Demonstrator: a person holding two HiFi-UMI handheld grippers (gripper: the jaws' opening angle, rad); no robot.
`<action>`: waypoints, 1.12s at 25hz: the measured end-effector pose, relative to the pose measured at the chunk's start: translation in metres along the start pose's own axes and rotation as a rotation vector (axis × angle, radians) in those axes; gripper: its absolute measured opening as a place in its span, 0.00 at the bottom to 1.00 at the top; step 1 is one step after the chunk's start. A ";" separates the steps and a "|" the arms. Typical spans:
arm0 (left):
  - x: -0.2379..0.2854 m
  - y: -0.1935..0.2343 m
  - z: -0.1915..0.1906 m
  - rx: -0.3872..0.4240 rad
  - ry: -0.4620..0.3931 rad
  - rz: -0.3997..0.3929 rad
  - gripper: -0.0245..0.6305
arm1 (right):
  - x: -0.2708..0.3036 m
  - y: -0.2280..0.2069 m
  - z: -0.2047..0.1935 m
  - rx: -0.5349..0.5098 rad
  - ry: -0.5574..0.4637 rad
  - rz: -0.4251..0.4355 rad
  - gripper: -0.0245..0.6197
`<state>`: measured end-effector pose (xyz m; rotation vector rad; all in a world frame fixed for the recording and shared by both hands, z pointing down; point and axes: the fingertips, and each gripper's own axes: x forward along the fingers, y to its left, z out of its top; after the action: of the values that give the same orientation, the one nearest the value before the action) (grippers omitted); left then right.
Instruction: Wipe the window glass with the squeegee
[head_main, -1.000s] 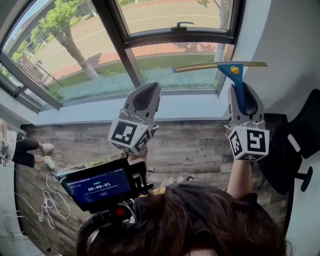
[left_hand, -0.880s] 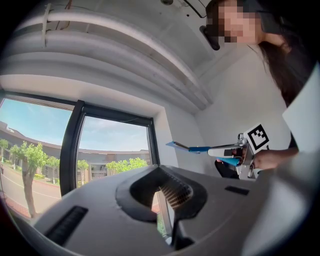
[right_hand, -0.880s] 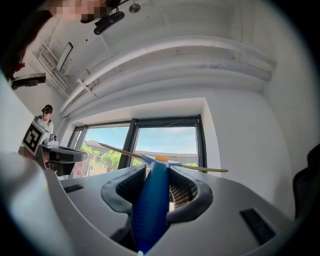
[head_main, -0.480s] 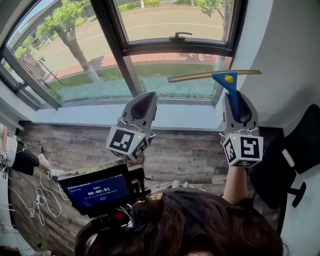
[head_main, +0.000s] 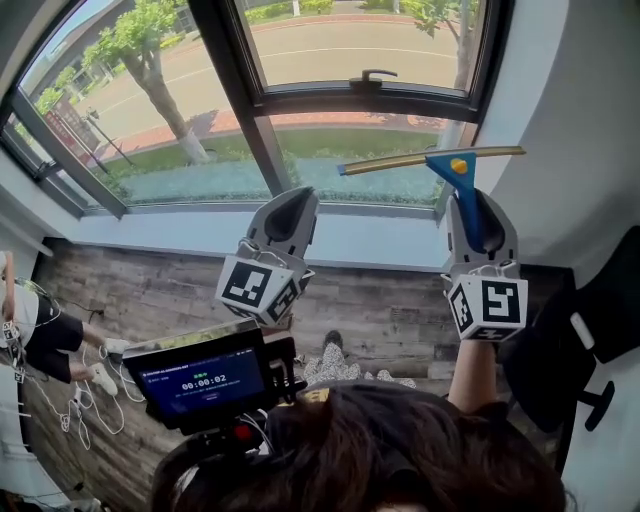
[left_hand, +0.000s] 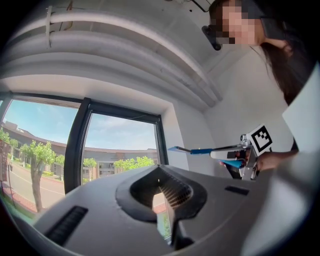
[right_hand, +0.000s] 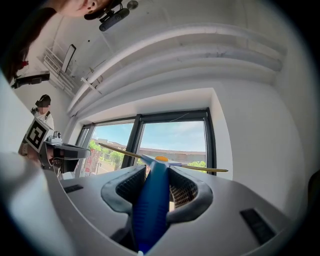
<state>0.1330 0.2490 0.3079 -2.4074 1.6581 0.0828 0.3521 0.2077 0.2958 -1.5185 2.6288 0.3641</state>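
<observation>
Blue squeegee stands clamped in the raised right gripper; the left gripper is raised alongside, jaws together.

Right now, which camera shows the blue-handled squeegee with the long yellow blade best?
The head view: it shows the whole blue-handled squeegee, yellow blade end to end, gripped in the right claw. The right gripper view shows mostly its handle, close up; the left gripper view shows it small and side-on.

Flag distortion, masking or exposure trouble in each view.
Head view: evenly daylit, sharp, window frame bowed by the wide lens. Left gripper view: heavy fisheye, black corners, a mosaic patch upper right. Right gripper view: same fisheye and vignette; squeegee looms large, ceiling curved.
</observation>
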 end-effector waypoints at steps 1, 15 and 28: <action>0.002 0.001 -0.001 -0.005 -0.001 -0.003 0.04 | 0.001 0.000 0.000 -0.006 0.001 0.000 0.26; 0.102 0.122 -0.041 -0.036 -0.011 -0.064 0.04 | 0.144 0.001 -0.030 -0.035 0.019 -0.076 0.25; 0.144 0.191 -0.061 -0.081 -0.035 -0.161 0.04 | 0.226 0.004 -0.043 -0.055 0.038 -0.168 0.26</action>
<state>0.0032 0.0387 0.3153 -2.5740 1.4662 0.1684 0.2369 0.0083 0.2946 -1.7651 2.5137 0.4003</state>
